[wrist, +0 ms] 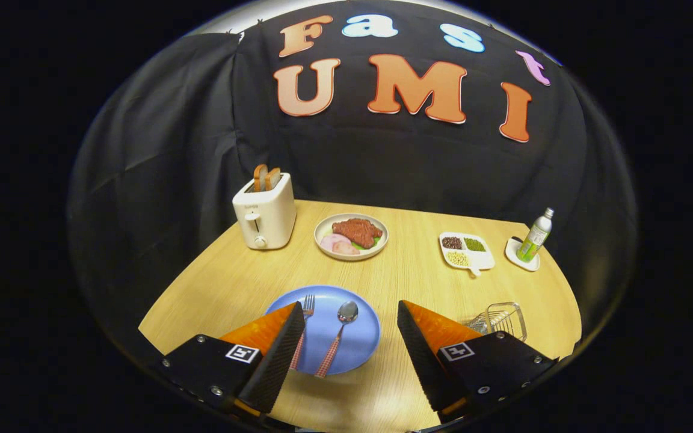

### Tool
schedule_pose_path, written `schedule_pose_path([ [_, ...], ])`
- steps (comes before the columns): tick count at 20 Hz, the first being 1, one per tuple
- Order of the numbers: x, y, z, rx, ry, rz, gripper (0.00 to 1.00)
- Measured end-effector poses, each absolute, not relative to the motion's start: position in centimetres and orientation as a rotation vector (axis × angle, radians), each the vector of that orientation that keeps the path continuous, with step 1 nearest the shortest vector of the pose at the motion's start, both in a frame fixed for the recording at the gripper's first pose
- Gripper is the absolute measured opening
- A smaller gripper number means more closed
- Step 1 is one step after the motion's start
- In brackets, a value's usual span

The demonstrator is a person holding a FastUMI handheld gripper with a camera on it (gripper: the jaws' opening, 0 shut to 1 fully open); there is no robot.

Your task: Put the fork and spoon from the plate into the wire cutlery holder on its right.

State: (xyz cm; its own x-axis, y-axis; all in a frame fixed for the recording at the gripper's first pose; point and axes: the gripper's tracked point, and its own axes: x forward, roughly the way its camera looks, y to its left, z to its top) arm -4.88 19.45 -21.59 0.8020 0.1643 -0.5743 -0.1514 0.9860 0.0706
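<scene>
A blue plate [355, 343] lies on the wooden table near the front edge, partly under my left finger. On it rest a fork [305, 316] and a spoon [340, 331], both with red checked handles, side by side with their heads pointing away from me. The fork's handle runs behind my left finger; the spoon lies between the fingers. The wire cutlery holder [503, 320] stands to the plate's right, just beyond my right finger. My gripper [351, 316] hovers above the plate, open, with nothing held.
Further back stand a white toaster [264, 218] with bread slices, a plate of meat and ham [351, 236], a divided white dish of beans [467, 251], and a green bottle [535, 236] on a white coaster. Bare table lies between the plates.
</scene>
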Motion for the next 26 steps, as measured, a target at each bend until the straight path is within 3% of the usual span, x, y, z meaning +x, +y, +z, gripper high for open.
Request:
schedule_pose_path([
  [5,-5.1,20.6,-25.1,0.017,0.701,0.211,0.89],
  [11,-5.2,22.2,-29.5,0.007,0.812,0.224,0.78],
  [15,-5.0,22.9,-32.3,-0.003,0.883,0.205,0.66],
  [22,-5.1,23.5,-36.0,0.027,0.992,0.161,0.27],
  [26,-5.3,23.6,-37.0,0.030,1.016,0.145,0.19],
])
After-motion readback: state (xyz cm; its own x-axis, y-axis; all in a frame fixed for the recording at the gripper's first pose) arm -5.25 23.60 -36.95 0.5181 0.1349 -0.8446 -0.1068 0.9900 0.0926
